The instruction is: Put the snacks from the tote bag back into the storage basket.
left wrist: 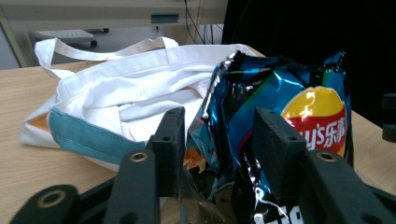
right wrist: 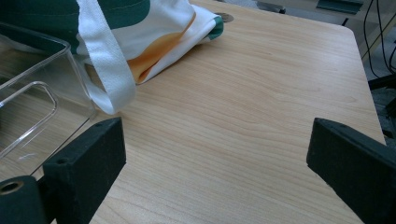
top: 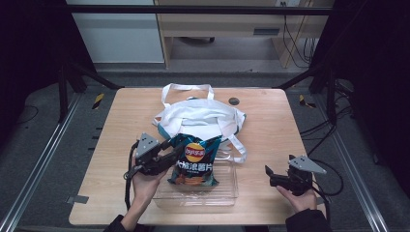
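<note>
A blue bag of crisps (top: 196,162) stands upright in a clear plastic tray (top: 227,192) and leans back toward a white tote bag (top: 200,116). My left gripper (top: 175,147) is at the crisp bag's left edge. In the left gripper view the jaws (left wrist: 217,121) stand apart with the crinkled edge of the crisp bag (left wrist: 280,93) between them, and the pads do not visibly press on it. My right gripper (top: 268,171) hovers low over bare table to the right of the tray, open wide with nothing between its jaws (right wrist: 215,140).
The tote bag (right wrist: 154,28) lies at the table's middle, its handles trailing toward the far edge and one strap by the tray's corner (right wrist: 28,93). A small round cap (top: 234,101) is set in the wooden table (top: 275,125) behind the tote bag.
</note>
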Action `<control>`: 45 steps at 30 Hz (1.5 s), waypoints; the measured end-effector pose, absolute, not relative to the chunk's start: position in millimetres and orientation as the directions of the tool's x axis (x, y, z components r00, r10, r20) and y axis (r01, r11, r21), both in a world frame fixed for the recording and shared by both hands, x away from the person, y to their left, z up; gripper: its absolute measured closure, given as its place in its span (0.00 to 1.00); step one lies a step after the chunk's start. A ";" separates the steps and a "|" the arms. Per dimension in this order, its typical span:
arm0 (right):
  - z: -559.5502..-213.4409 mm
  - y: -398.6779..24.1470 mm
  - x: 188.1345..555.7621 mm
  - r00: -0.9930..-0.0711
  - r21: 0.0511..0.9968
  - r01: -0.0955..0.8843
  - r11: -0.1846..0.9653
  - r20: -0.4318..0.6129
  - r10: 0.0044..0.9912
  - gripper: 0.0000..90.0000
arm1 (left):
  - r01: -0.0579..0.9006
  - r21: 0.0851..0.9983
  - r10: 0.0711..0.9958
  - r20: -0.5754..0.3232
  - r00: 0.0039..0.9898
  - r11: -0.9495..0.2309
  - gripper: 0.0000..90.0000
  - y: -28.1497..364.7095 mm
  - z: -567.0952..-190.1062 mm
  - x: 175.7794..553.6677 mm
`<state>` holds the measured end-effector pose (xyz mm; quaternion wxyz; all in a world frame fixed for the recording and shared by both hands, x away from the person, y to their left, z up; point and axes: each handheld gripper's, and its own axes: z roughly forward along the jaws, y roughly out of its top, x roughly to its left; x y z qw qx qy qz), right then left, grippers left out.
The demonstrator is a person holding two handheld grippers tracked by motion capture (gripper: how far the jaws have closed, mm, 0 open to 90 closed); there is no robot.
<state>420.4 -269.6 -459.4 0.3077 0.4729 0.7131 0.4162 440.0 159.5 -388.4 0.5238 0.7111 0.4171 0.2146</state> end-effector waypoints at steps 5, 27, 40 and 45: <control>-459.2 -269.8 420.3 -0.362 0.885 0.417 0.205 -0.046 0.931 0.05 | 0.363 0.923 0.814 -0.108 0.571 -0.132 0.51 162.4 -389.0 435.2; -458.5 -274.0 418.7 -0.343 0.891 0.413 0.187 -0.038 0.939 0.05 | 0.348 0.925 0.811 -0.082 0.579 -0.155 0.38 204.7 -401.7 410.5; -459.1 -276.5 418.4 -0.333 0.889 0.419 0.183 -0.037 0.942 0.05 | 0.374 0.913 0.857 -0.055 0.512 -0.164 0.37 249.1 -429.0 400.3; -459.3 -277.0 418.6 -0.332 0.888 0.422 0.183 -0.036 0.943 0.05 | 0.379 0.909 0.876 -0.035 0.481 -0.171 0.37 263.5 -441.3 402.5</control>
